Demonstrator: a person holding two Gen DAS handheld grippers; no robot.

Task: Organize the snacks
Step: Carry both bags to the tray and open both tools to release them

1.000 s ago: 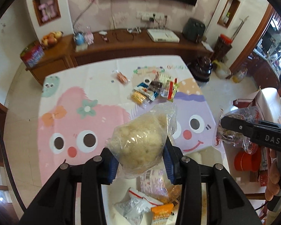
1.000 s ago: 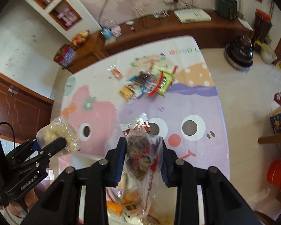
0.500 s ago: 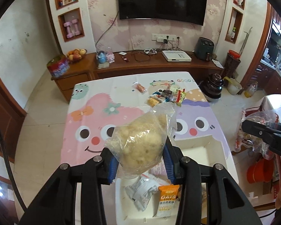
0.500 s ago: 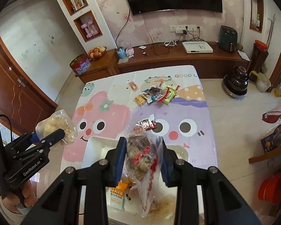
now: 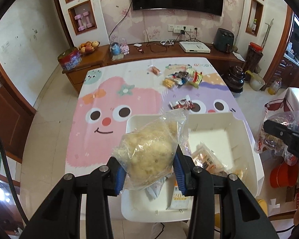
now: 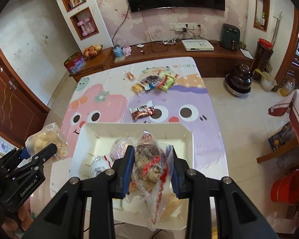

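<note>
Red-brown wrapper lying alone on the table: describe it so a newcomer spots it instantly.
Start at the cartoon tablecloth, then the white bin at its near end. Just past the bin's far rim, beside the purple face's eye, lies the red-brown wrapper. It sits alone with white crimped ends; the other loose snacks form a pile farther back.

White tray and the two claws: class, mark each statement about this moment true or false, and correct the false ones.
1. The left claw grips a clear bag of pale, crumbly snack. True.
2. The right claw is empty. False: it is shut on a clear bag of dark brown snack.
3. The white tray already holds several snack packets. True.
4. The table has no snacks on it beyond the tray. False: a red-brown packet lies just past the tray and a pile of packets lies further back.
5. The tray rests on a cartoon-face tablecloth. True.
</note>
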